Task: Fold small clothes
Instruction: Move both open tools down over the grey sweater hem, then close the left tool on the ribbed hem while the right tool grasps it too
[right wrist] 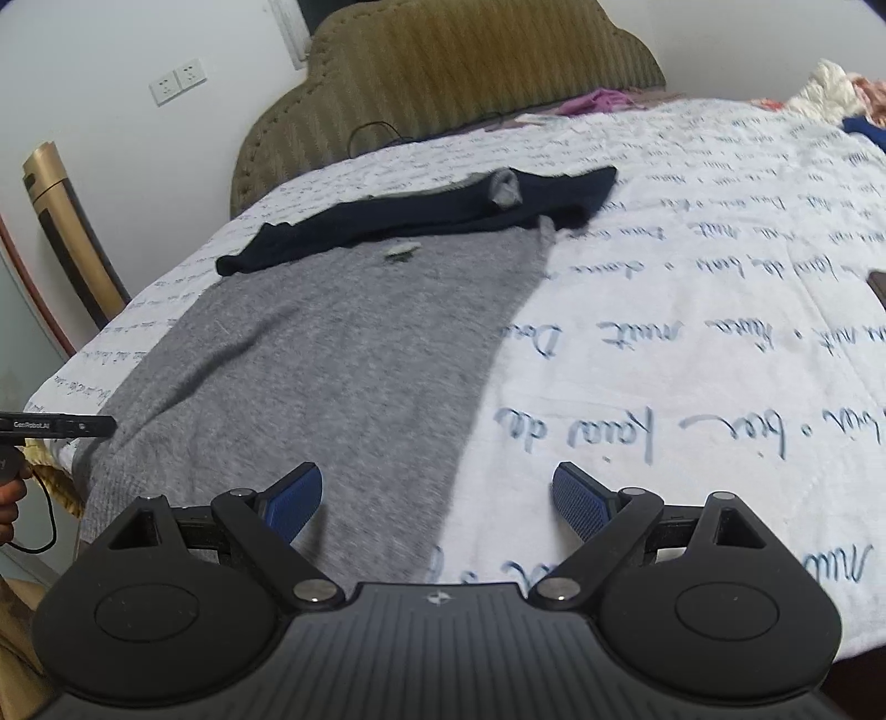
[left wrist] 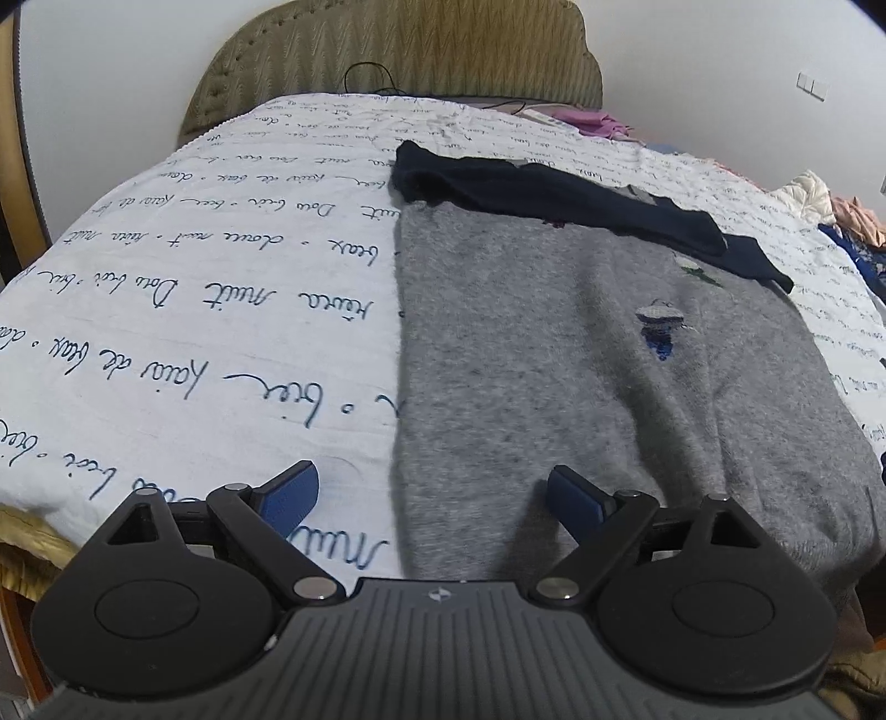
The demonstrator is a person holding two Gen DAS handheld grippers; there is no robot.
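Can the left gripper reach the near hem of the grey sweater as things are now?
Probably yes. The left gripper is open, its right finger over the grey sweater, and nothing lies between it and the near hem.

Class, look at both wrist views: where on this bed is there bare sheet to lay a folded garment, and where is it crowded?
Bare sheet lies left of the grey sweater, up to the headboard. More lies on its right. The far right corner is crowded with a clothes pile. Both the left gripper and right gripper are open, holding nothing.
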